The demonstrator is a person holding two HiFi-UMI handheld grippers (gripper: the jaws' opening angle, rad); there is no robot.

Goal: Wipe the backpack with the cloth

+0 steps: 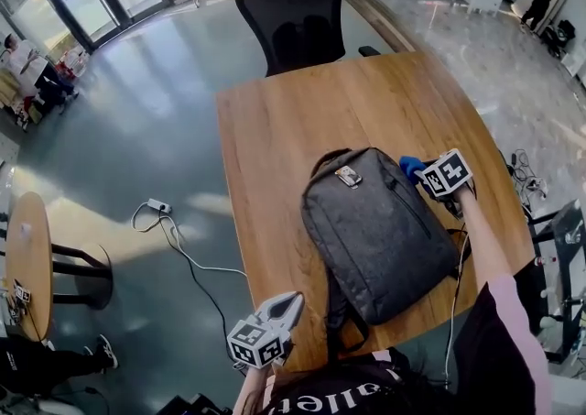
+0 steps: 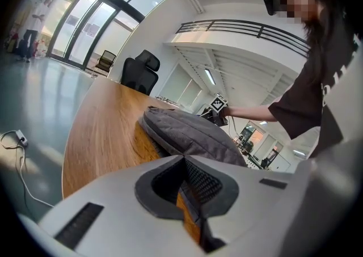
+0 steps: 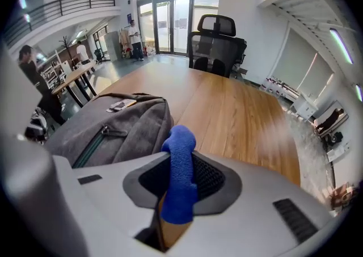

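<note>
A grey backpack (image 1: 376, 230) lies flat on the wooden table (image 1: 284, 129), its top with a small label toward the far side. My right gripper (image 1: 423, 172) is at the backpack's right upper edge, shut on a blue cloth (image 3: 180, 173) that sticks up between the jaws; the backpack (image 3: 108, 128) lies just left of it. My left gripper (image 1: 287, 305) hovers at the table's near edge, just off the backpack's bottom left corner, jaws closed with nothing between them. From there the backpack (image 2: 184, 131) shows as a grey mound ahead.
A black office chair (image 1: 298, 5) stands at the table's far side. A white cable and power strip (image 1: 160, 212) lie on the floor to the left, near a small round table (image 1: 27, 262). More cables (image 1: 526, 175) lie on the floor at the right.
</note>
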